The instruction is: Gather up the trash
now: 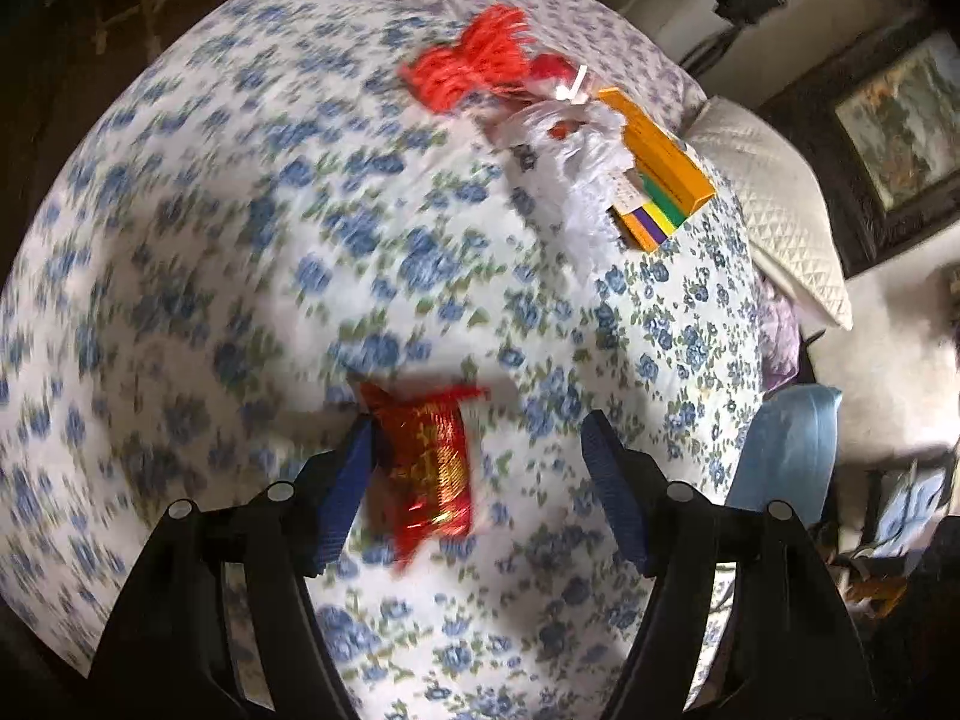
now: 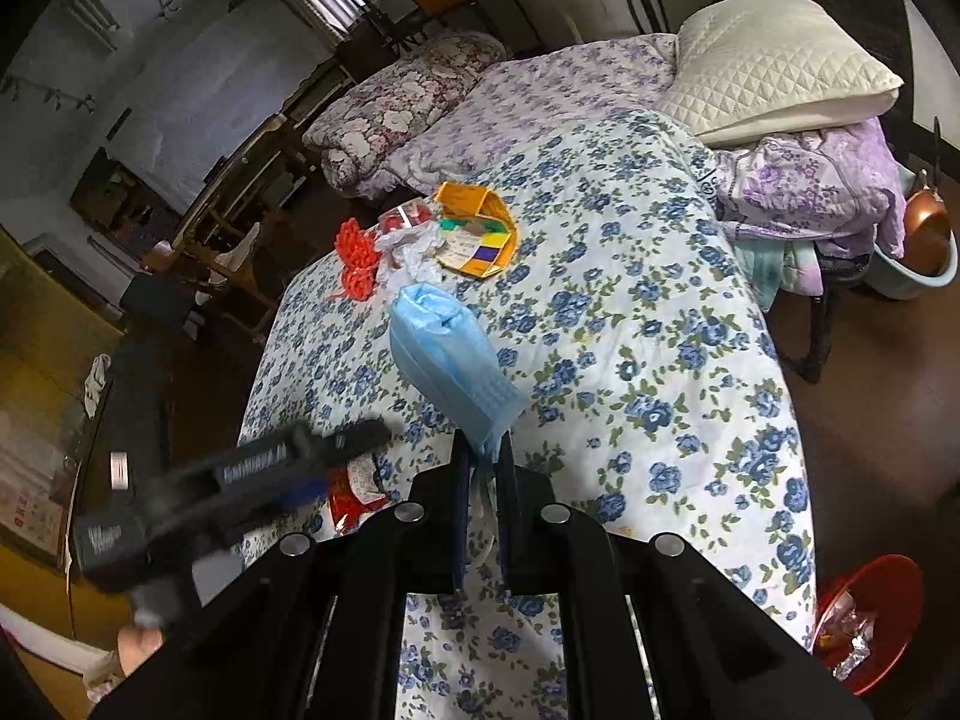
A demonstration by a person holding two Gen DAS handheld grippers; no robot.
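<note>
A red foil wrapper lies on the blue-flowered bedspread. My left gripper stands open over it; the wrapper touches the left finger and lies well short of the right one. In the right wrist view that gripper shows blurred at the left above the same wrapper. My right gripper is shut on the lower end of a blue face mask, which sticks up above the bed. The mask also shows at the right edge of the left wrist view.
Farther up the bed lie an orange box, a crumpled white plastic bag and a red mesh bundle. A red bin with wrappers stands on the floor at the right. A white pillow and folded quilts lie at the bed's head.
</note>
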